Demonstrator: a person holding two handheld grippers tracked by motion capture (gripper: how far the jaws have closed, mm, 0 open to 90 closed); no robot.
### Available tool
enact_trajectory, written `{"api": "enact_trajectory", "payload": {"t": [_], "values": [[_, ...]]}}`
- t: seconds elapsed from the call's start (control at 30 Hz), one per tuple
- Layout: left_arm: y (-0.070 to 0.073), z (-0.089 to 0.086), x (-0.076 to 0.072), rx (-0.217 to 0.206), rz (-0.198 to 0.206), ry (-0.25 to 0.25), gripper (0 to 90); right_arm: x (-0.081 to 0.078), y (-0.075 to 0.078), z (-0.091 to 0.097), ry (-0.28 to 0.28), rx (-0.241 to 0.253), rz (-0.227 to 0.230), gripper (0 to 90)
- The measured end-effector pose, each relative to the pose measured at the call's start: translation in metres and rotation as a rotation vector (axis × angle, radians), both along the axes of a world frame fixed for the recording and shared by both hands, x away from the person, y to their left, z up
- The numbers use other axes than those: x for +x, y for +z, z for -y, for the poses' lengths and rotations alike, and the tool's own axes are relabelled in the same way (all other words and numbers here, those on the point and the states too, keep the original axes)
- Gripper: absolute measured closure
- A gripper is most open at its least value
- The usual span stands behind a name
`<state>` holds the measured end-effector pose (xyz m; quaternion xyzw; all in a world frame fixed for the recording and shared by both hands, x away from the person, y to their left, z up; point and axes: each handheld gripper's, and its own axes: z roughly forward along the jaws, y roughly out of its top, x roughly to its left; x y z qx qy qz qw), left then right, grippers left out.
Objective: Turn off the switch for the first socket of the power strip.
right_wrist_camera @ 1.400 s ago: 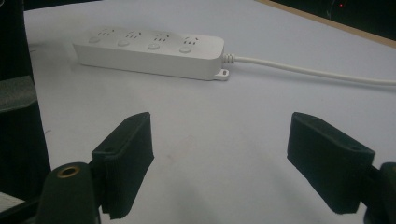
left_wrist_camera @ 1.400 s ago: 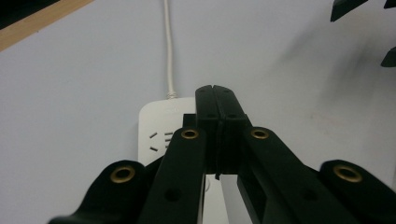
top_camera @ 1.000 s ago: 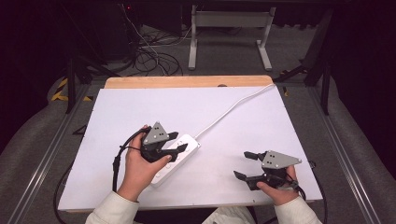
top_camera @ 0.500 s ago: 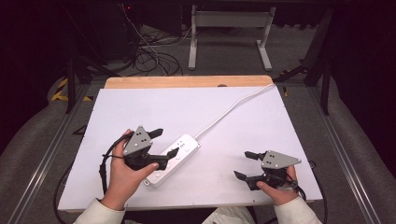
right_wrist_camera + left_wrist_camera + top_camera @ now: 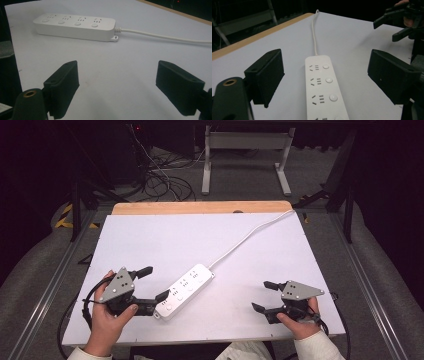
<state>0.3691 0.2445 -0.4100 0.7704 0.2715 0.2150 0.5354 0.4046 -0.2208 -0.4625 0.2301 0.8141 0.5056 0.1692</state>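
A white power strip [image 5: 184,291] lies slantwise on the white table top [image 5: 150,240], and its white cable [image 5: 250,236] runs off to the far right corner. My left gripper [image 5: 156,283] sits at the strip's near left end. Its jaws have just been opening and stand wide apart. In the left gripper view the strip [image 5: 324,85] runs up between the jaws of the left gripper [image 5: 325,62], clear of both pads. My right gripper [image 5: 260,295] rests near the front right edge. Its jaws have also just been opening, with nothing between them. The right gripper [image 5: 117,75] faces the strip [image 5: 75,25] from a distance.
A wooden strip [image 5: 200,208] borders the table's far edge. Beyond it are a metal stand [image 5: 245,155] and loose cables [image 5: 160,180] on the floor. Metal rails run along both sides of the table. The right gripper [image 5: 398,25] shows at the top right of the left gripper view.
My left hand has drawn back to the left, off the strip's middle to its near end, and its jaws have spread. The right gripper's jaws have opened while that hand stayed put.
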Motion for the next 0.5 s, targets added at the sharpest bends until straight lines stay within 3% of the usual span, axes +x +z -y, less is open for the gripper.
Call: {"api": "enact_trajectory", "payload": {"t": [0.07, 0.3, 0.43, 0.5], "values": [[-0.007, -0.008, -0.003, -0.02, -0.011, 0.002, 12.7, 0.0, 0.0, 0.0, 0.0, -0.002, 0.0, 18.8], [-0.026, -0.025, -0.012, -0.016, 0.007, 0.037, 10.1, 0.001, -0.001, 0.001, 0.003, -0.004, -0.003, 16.4], [-0.036, -0.03, -0.015, 0.013, 0.023, 0.066, 10.2, 0.001, -0.002, 0.003, 0.009, -0.008, -0.001, 14.2], [-0.039, -0.032, -0.017, 0.038, 0.02, 0.043, 11.3, 0.001, -0.002, 0.003, 0.009, -0.006, 0.0, 12.8]]}}
